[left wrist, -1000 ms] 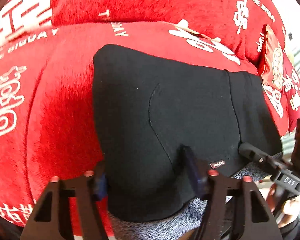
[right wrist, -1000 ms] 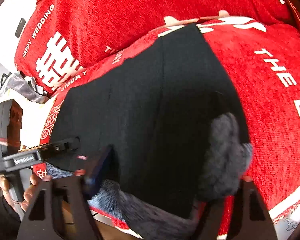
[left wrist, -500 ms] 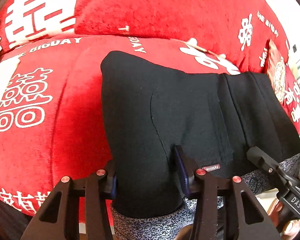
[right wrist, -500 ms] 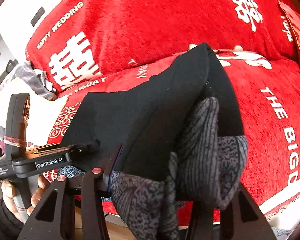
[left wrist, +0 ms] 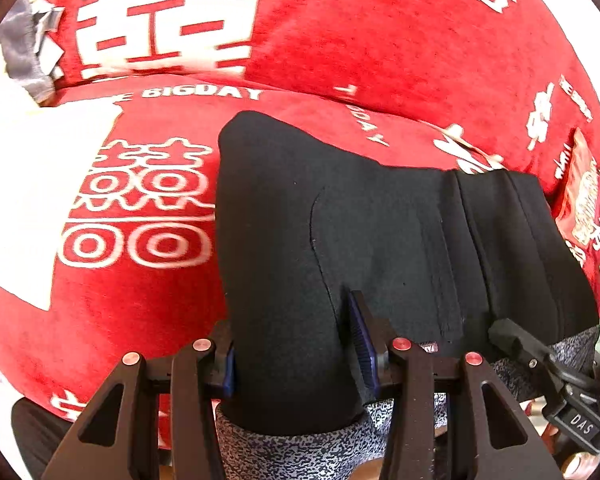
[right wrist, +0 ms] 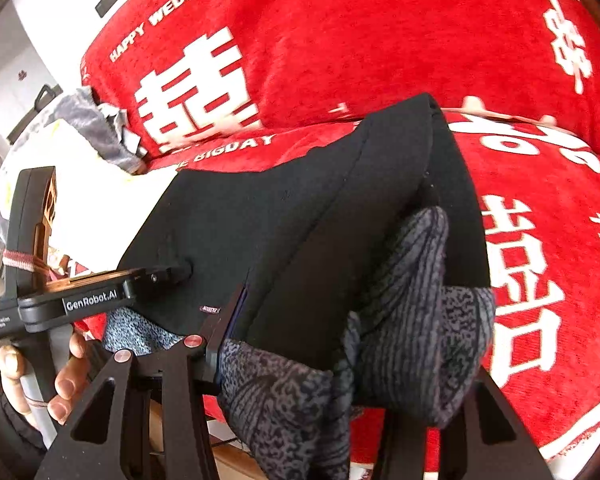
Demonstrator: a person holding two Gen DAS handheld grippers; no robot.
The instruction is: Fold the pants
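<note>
Now left tool [left wrist: 298,356] and right tool [right wrist: 332,360] both clamp black pants [left wrist: 380,240]

Black pants [left wrist: 380,240], grey-speckled lining showing at near edge, draped folded over red cushion.

Right claw [right wrist: 340,364] clamps black pants [right wrist: 300,216] waistband over red blanket [right wrist: 380,40].

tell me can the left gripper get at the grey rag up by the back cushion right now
Probably not as things stand. The left gripper is shut on a bunched edge of the black pants, so it is occupied. The grey rag lies far off at the upper left, across the red sofa cover.
</note>
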